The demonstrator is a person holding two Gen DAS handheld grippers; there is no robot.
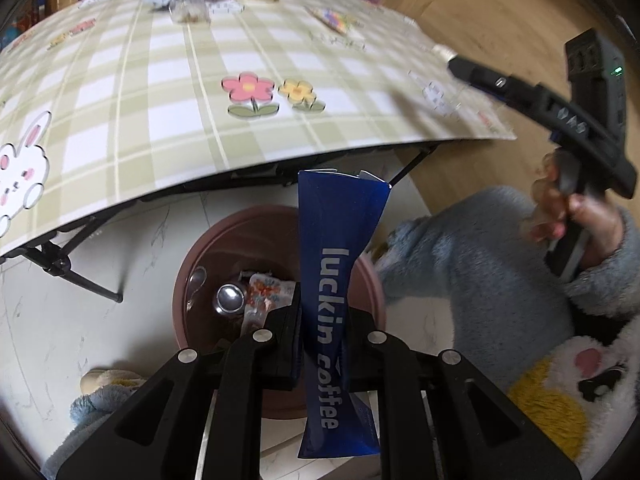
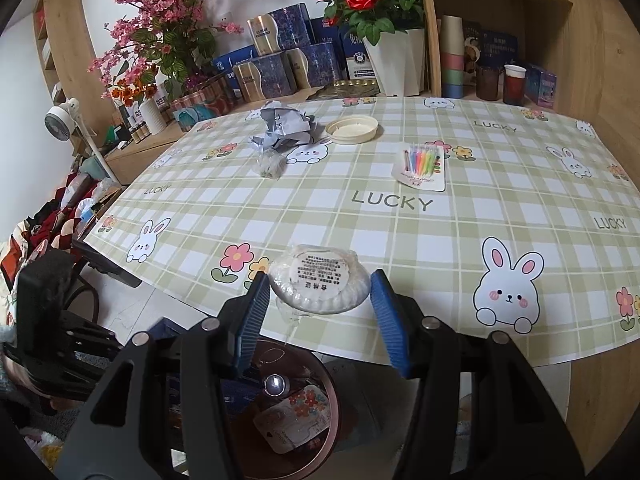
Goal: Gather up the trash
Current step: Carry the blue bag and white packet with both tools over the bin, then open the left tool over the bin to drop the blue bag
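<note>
Jaws: left gripper (image 1: 325, 320) pinches flat glossy blue sachet (image 1: 336, 280); right gripper (image 2: 318, 304) apart, straddling round wrapped puck (image 2: 320, 284).

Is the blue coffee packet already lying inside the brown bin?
No, the blue coffee packet is pinched between the left gripper fingers, above the brown bin.

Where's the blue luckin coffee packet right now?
In the left wrist view, the blue luckin coffee packet is pinched upright in the left hand-held gripper, above the brown bin below the table's edge.
</note>
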